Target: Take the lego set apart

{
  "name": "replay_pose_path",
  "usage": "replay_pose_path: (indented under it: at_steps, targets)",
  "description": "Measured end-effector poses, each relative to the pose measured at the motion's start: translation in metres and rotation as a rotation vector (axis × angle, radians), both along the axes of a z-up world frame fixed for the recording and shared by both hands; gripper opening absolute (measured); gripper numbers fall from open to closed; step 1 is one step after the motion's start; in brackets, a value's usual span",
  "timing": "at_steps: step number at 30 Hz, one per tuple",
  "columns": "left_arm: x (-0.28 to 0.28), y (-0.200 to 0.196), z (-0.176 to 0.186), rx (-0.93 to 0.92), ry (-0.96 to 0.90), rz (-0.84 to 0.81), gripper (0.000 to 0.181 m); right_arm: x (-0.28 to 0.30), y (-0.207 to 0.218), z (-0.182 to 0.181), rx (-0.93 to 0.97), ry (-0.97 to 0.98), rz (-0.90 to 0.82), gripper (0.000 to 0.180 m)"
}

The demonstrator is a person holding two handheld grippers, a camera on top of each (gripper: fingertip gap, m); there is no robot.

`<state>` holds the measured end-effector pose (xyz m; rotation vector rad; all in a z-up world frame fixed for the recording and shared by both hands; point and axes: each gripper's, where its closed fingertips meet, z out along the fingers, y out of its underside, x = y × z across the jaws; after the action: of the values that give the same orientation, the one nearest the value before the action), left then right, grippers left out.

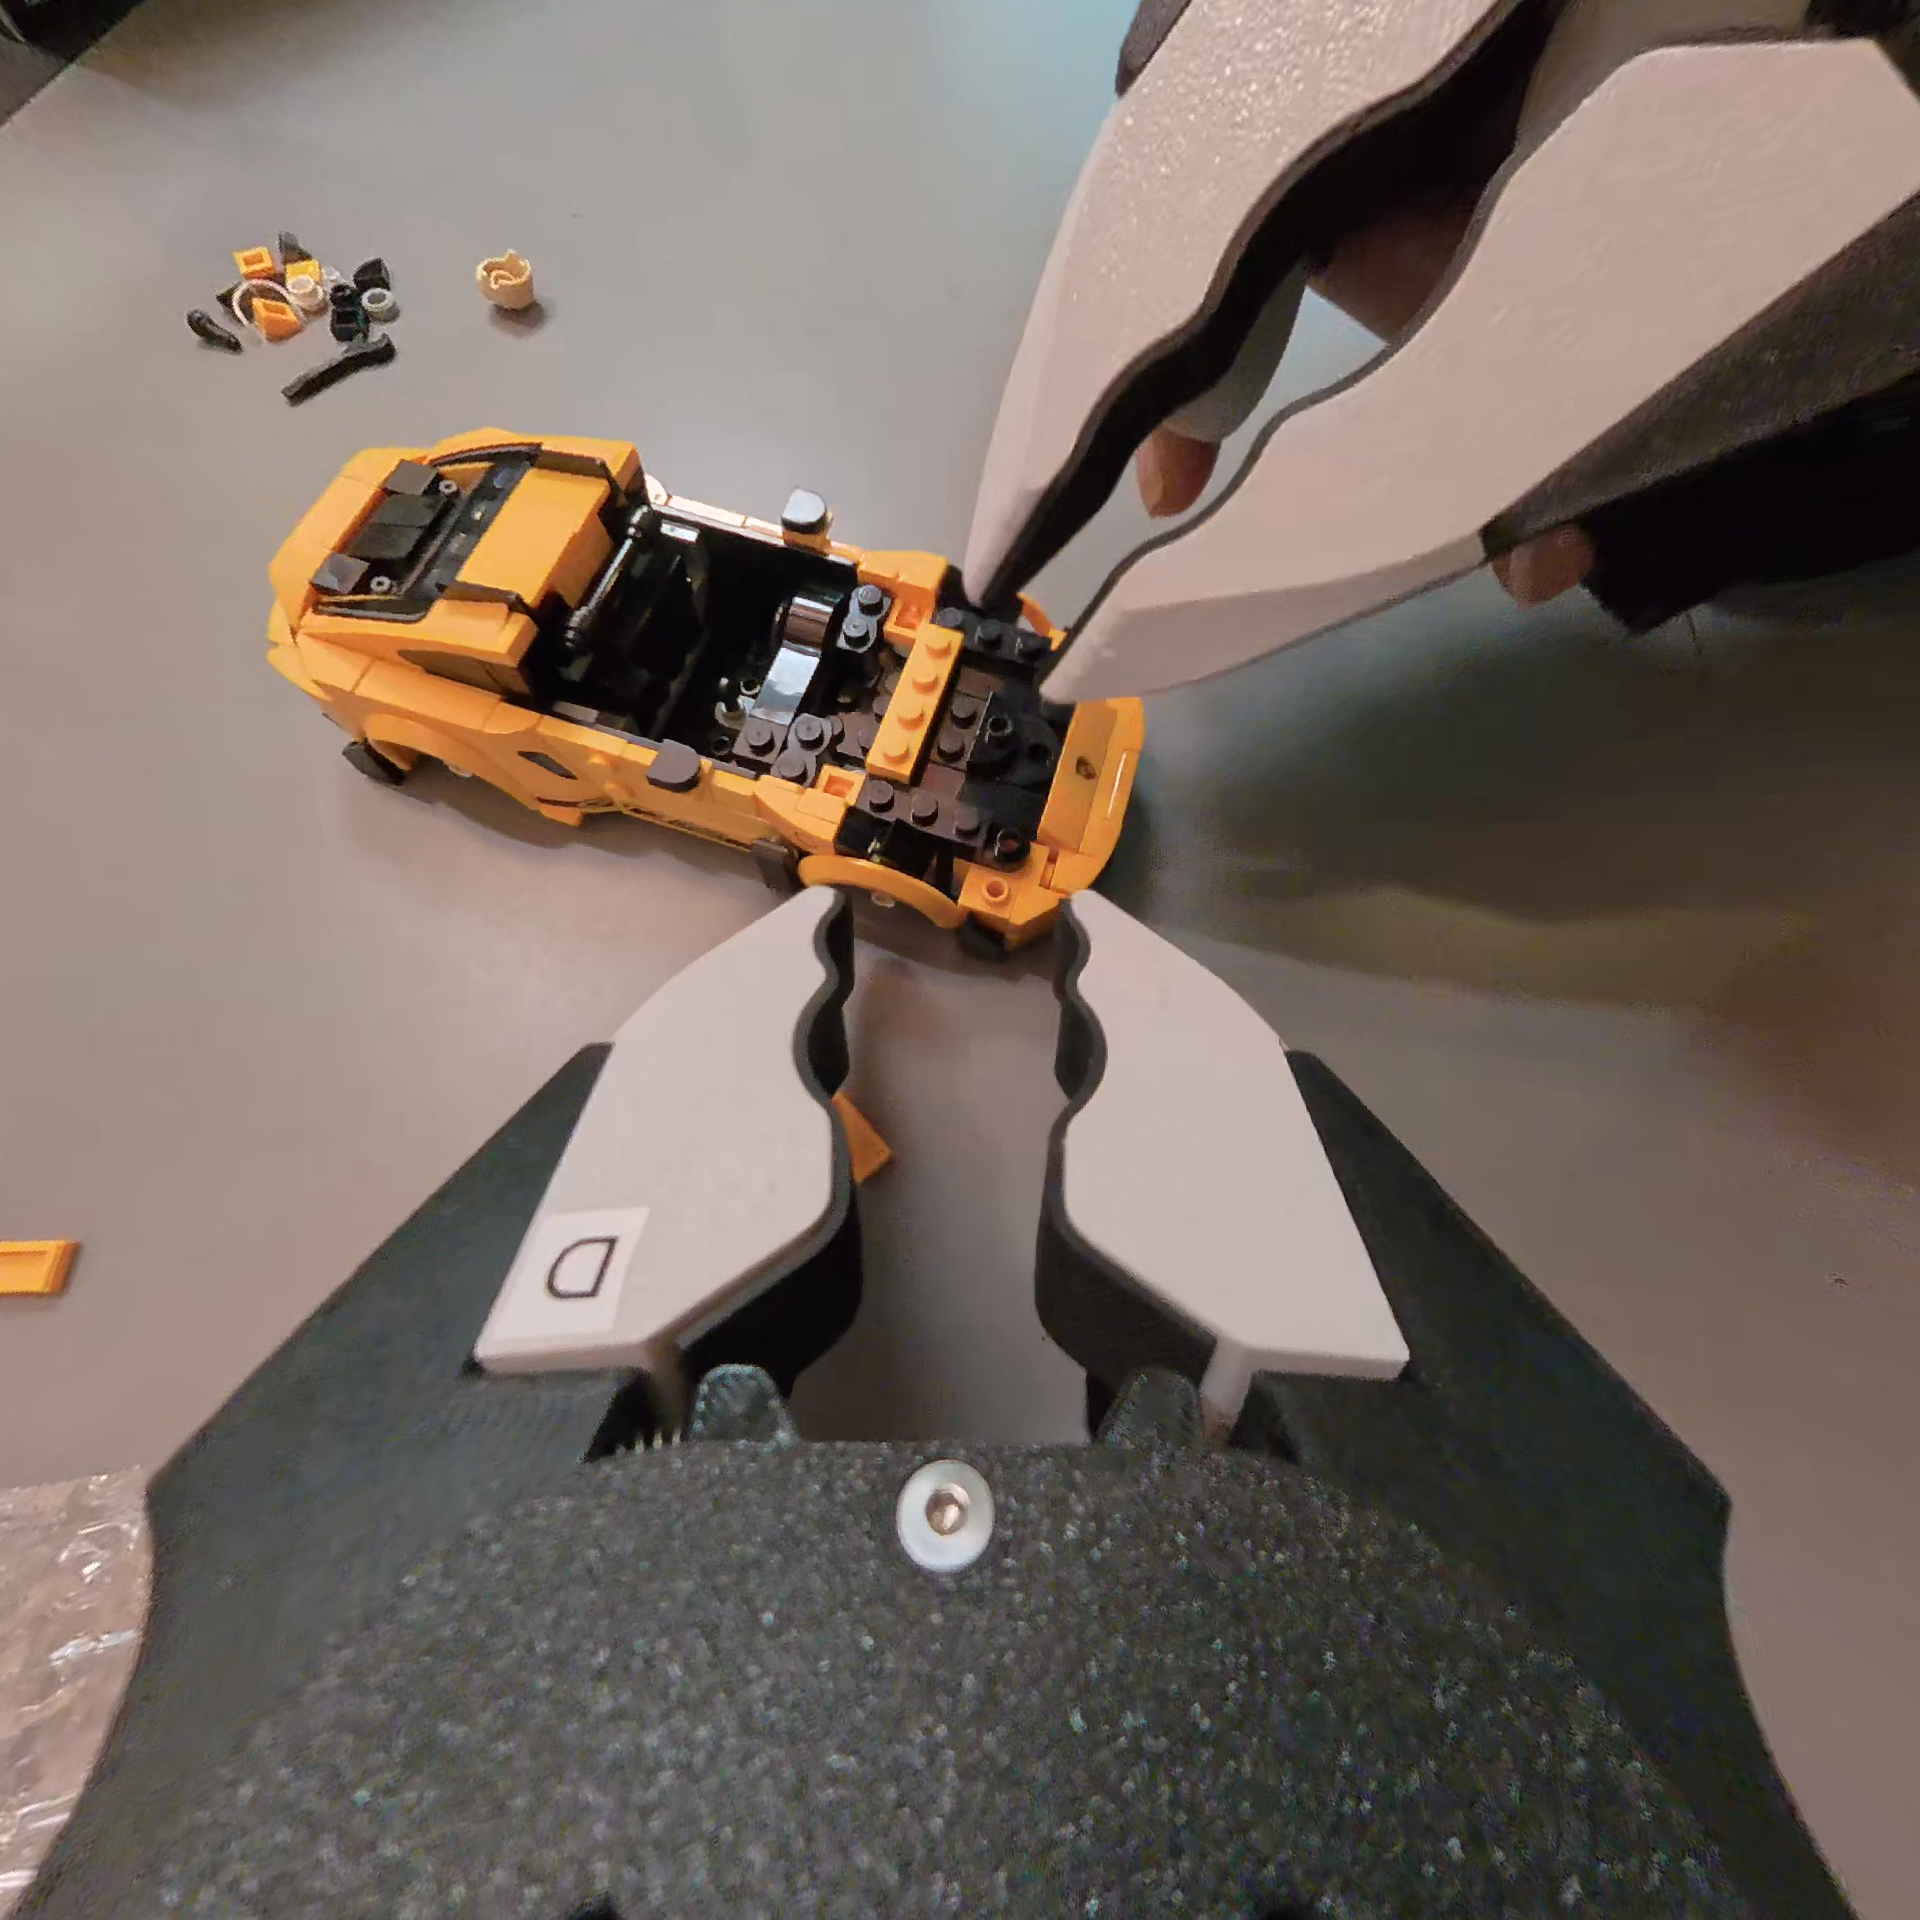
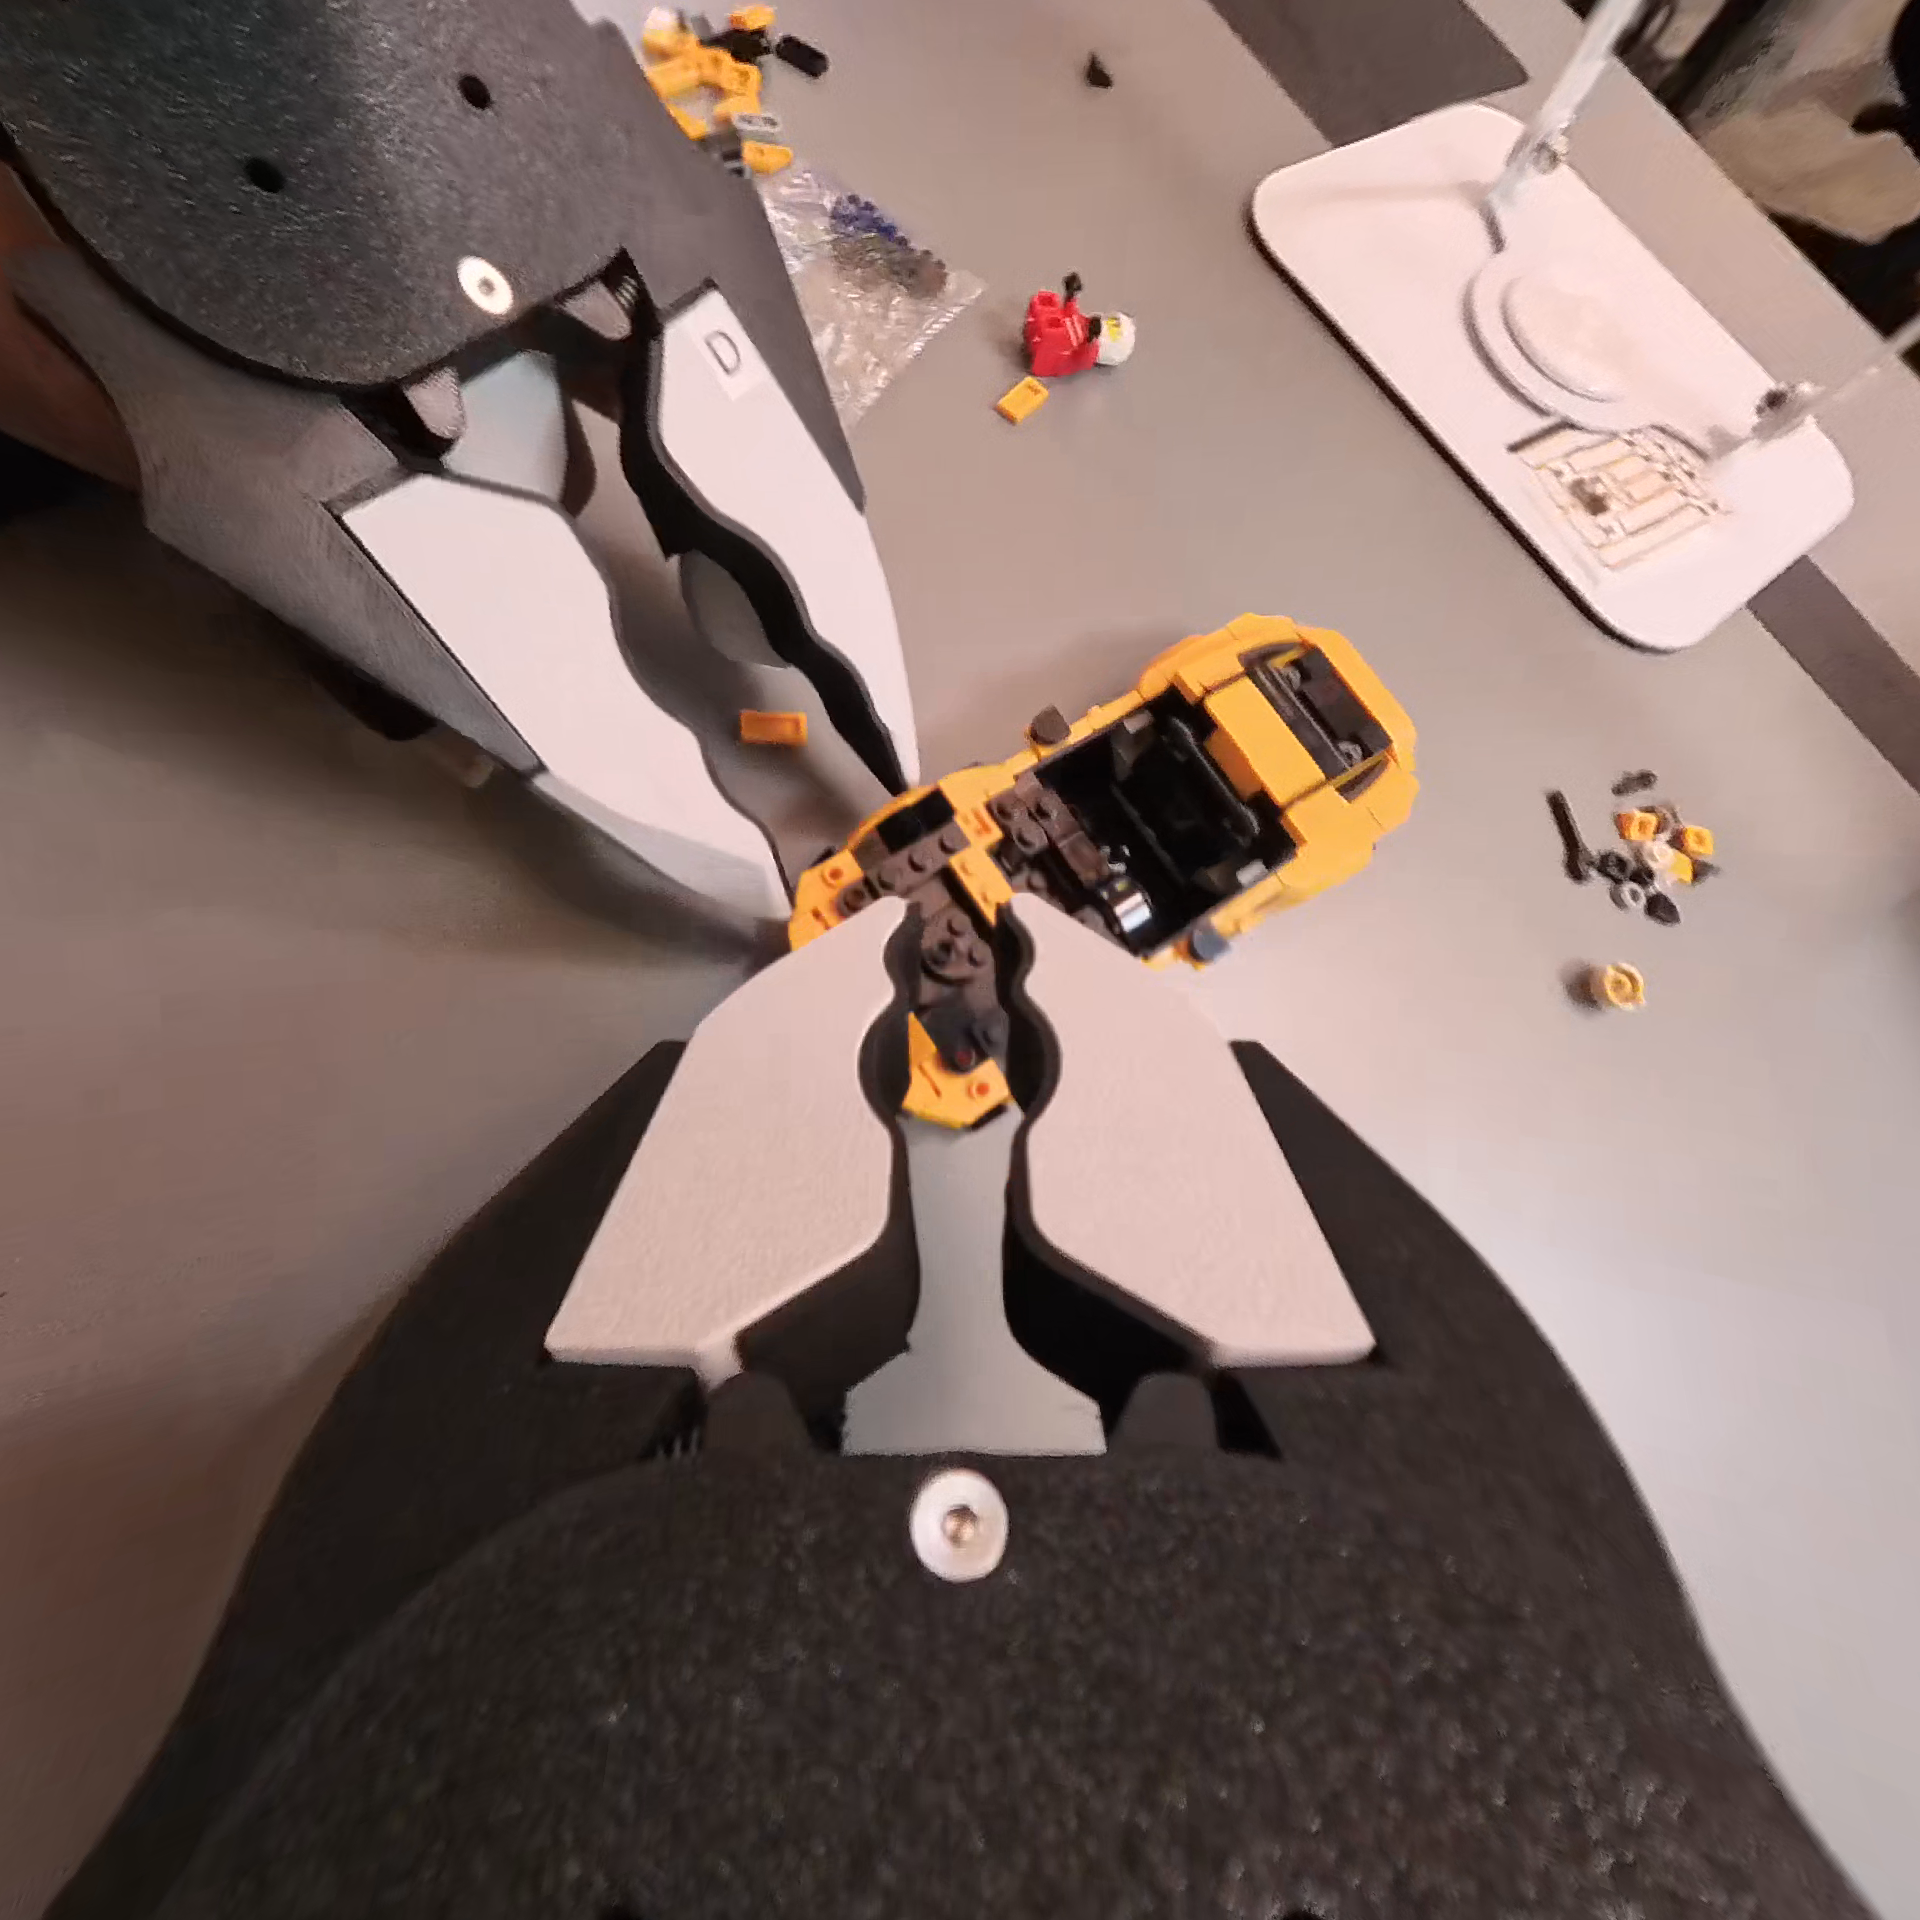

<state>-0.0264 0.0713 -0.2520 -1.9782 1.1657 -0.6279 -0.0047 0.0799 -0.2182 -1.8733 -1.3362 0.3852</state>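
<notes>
The left gripper [image 1: 956, 920] is held with fingers apart astride the front corner of the orange lego car [image 1: 665, 665], which rests on the grey table [image 1: 260, 935]. The right gripper [image 1: 1023, 644] is set into the stripped black nose, fingers slightly parted; whether a brick is pinched cannot be told.

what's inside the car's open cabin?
Inside the yellow lego car, the roofless cabin shows black seats, a glossy black tile and studded black plates. Floor beneath them is covered and too dark to read.
</notes>
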Motion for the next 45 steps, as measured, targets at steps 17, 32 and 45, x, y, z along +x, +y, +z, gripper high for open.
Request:
replay_pose_path:
  at_steps: [17,32,45]
  targets:
    - [0.006,0.009,0.012,0.058,-0.037,-0.037,0.013,0.019,0.006,-0.009,-0.033,0.077,0.071,0.028]
    - [0.004,0.01,0.01,0.072,0.012,-0.04,0.005,0.018,0.016,-0.021,-0.058,0.039,0.142,0.027]
    - [0.003,0.01,0.012,0.125,0.054,-0.045,0.0,-0.001,-0.006,-0.004,-0.125,0.208,0.226,0.026]
